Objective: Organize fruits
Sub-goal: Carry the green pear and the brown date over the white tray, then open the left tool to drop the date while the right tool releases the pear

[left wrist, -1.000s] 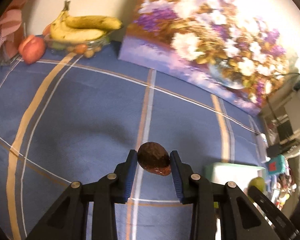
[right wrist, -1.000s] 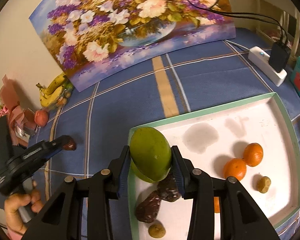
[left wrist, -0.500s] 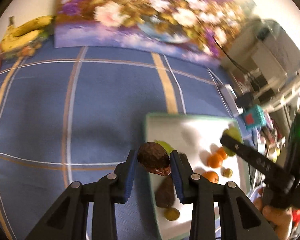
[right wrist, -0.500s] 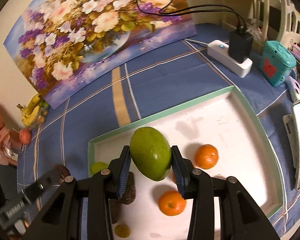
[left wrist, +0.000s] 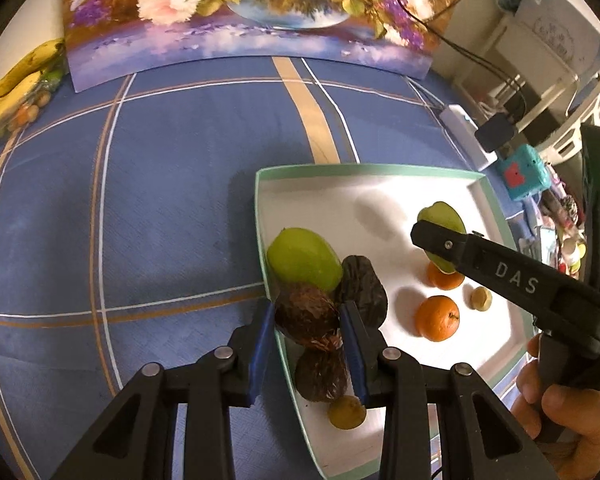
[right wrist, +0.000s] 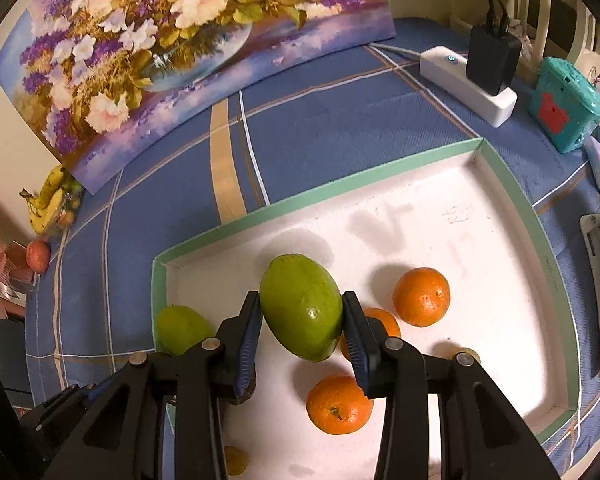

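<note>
The left gripper (left wrist: 306, 336) has its blue fingers (left wrist: 260, 340) clamped on a dark brown fruit (left wrist: 306, 318), held above the near left edge of the white tray (left wrist: 380, 170) that sits on the blue checked bench (left wrist: 160, 200). The right gripper (right wrist: 302, 334) grips a green mango (right wrist: 300, 306) between its fingers (right wrist: 354, 336) over the tray's middle. In the tray lie another green mango (left wrist: 302, 258), two more dark fruits (left wrist: 362, 290), oranges (right wrist: 420, 296) and small yellowish fruits (left wrist: 481, 299).
</note>
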